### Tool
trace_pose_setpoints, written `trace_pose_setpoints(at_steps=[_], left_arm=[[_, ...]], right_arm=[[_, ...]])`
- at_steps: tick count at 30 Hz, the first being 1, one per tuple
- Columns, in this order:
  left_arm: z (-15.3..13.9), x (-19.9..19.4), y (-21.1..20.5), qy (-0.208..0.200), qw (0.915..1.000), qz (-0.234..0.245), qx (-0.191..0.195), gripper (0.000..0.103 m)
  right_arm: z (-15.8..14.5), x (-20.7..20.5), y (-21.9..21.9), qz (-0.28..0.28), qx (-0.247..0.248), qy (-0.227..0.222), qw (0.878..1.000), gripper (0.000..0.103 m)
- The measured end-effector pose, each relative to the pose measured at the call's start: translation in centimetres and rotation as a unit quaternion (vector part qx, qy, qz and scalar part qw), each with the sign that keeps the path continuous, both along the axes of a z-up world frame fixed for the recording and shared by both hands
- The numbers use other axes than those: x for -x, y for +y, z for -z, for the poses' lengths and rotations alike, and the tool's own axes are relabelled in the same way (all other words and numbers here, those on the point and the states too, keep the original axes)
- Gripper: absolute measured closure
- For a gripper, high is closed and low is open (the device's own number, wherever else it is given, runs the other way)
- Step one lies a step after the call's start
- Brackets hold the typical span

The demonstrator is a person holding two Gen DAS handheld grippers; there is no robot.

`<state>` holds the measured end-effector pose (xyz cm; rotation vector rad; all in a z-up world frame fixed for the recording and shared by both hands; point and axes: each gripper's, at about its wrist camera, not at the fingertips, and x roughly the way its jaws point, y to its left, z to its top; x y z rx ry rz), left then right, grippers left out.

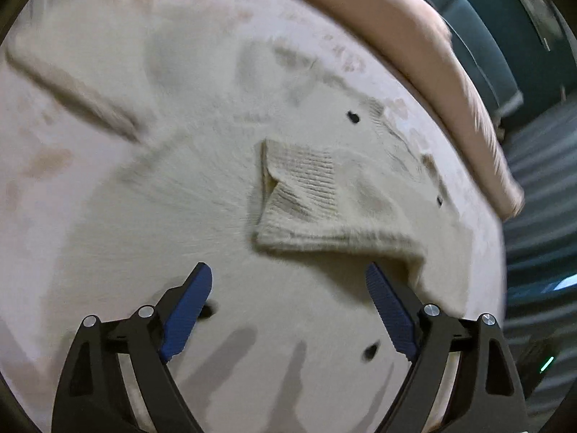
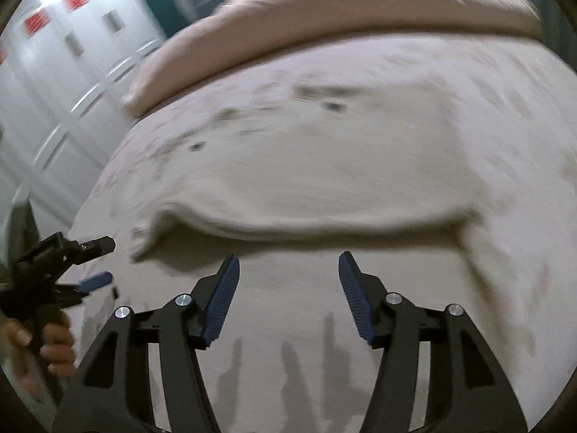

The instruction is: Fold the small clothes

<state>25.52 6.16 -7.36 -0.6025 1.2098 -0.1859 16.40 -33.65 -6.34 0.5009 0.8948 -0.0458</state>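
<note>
A cream knitted cardigan (image 1: pixel 202 195) with dark buttons (image 1: pixel 353 117) lies spread on a pale pink bed sheet (image 1: pixel 32 180). One sleeve is folded in over the body, and its ribbed cuff (image 1: pixel 303 180) lies just ahead of my left gripper (image 1: pixel 286 267). That gripper hangs above the knit, open wide, with nothing between its blue pads. In the right wrist view the cardigan (image 2: pixel 324 166) shows a folded edge (image 2: pixel 288 229) just beyond my right gripper (image 2: pixel 289 256), which is open and empty. The left gripper (image 2: pixel 102 261) appears there at the far left, held by a hand (image 2: pixel 54 342).
A pink pillow or rolled blanket (image 2: pixel 324 11) lies along the far end of the bed. White cabinet doors (image 2: pixel 54 72) stand beyond the bed's left side. Dark teal furniture (image 1: pixel 505 36) and a striped floor (image 1: pixel 533 187) lie past the bed's edge in the left wrist view.
</note>
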Motion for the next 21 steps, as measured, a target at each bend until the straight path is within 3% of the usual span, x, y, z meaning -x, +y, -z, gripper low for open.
trace_pose_setpoints(at_steps=[2, 5, 7, 8, 9, 10, 11, 14, 16, 18, 20, 21], left_arm=[[1.4, -1.0, 0.0, 0.021, 0.9989, -0.028, 0.031, 0.019], [1.1, -1.7, -0.1, 0.006, 0.9971, -0.054, 0.054, 0.025], [0.5, -2.7, -0.8, -0.006, 0.9967, -0.035, 0.073, 0.077], [0.0, -3.3, -1.3, -0.014, 0.9966, -0.021, 0.079, 0.090], [-0.6, -4.0, -1.6, -0.026, 0.9961, -0.008, 0.084, 0.097], [-1.3, -4.6, -1.9, -0.038, 0.9960, -0.002, 0.081, 0.097], [-3.4, -5.4, -2.2, -0.072, 0.9951, 0.007, 0.067, 0.098], [-8.6, -6.4, -2.2, -0.163, 0.9856, 0.019, 0.040, 0.098], [-10.1, -6.7, -1.8, -0.194, 0.9805, 0.021, 0.024, 0.098], [-8.4, -7.4, -2.1, -0.179, 0.9829, 0.031, -0.032, 0.098], [-3.7, -8.2, -2.3, -0.111, 0.9916, 0.039, -0.055, 0.098], [-1.7, -8.3, -2.4, -0.078, 0.9944, 0.039, -0.059, 0.098]], right_arm=[[1.5, 0.7, -3.0, 0.044, -0.041, 0.017, 0.998, 0.045], [2.7, 1.4, -6.1, 0.091, -0.101, 0.013, 0.991, 0.044], [3.4, 0.5, -7.4, 0.115, -0.128, 0.014, 0.985, 0.044], [3.6, 0.1, -7.7, 0.121, -0.138, 0.013, 0.983, 0.053], [3.8, -0.6, -8.1, 0.126, -0.145, 0.016, 0.981, 0.065], [3.8, -1.3, -8.1, 0.128, -0.144, 0.020, 0.981, 0.094], [3.2, -2.0, -8.3, 0.131, -0.138, 0.015, 0.982, 0.097], [-1.6, -1.0, -8.6, 0.137, -0.123, -0.100, 0.978, 0.097], [-3.0, 0.2, -9.0, 0.146, -0.115, -0.145, 0.972, 0.097], [-0.2, 0.1, -9.8, 0.159, -0.107, -0.104, 0.976, 0.097], [5.4, -1.4, -10.1, 0.165, -0.090, 0.023, 0.982, 0.097], [6.5, -1.3, -9.9, 0.158, -0.090, 0.033, 0.983, 0.097]])
